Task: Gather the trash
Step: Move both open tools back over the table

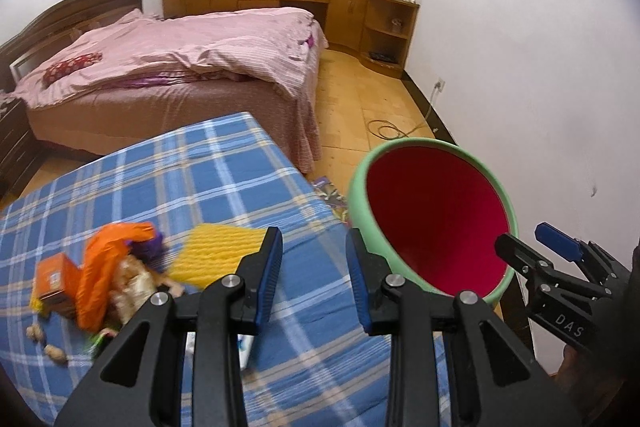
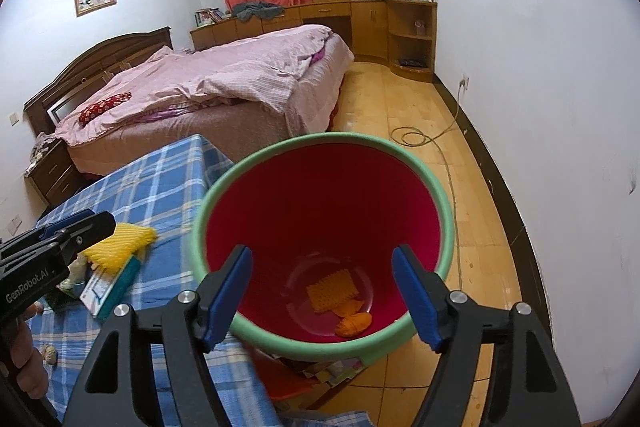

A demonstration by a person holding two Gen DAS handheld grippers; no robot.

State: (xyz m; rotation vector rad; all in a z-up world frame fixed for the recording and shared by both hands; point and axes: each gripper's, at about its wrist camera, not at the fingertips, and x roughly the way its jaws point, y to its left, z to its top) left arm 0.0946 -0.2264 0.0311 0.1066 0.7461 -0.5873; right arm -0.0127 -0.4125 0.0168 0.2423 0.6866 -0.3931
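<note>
A green bin with a red inside (image 1: 432,215) (image 2: 320,211) stands beside the blue plaid table (image 1: 192,187) (image 2: 160,187). Yellow foam net and orange peel (image 2: 338,301) lie at its bottom. My right gripper (image 2: 322,297) is open and empty above the bin mouth; it also shows in the left wrist view (image 1: 532,241). My left gripper (image 1: 314,275) is open and empty over the table; it also shows in the right wrist view (image 2: 90,223). On the table lie an orange wrapper (image 1: 108,259), a small orange box (image 1: 52,277), a yellow foam net (image 1: 218,251) (image 2: 118,241), a carton (image 2: 108,287) and peanuts (image 1: 44,341).
A bed with pink bedding (image 1: 180,59) (image 2: 224,79) stands behind the table. Wooden cabinets (image 1: 360,15) run along the far wall. A cable (image 2: 412,139) coils on the wooden floor by the right wall. Coloured paper (image 2: 332,371) lies on the floor under the bin.
</note>
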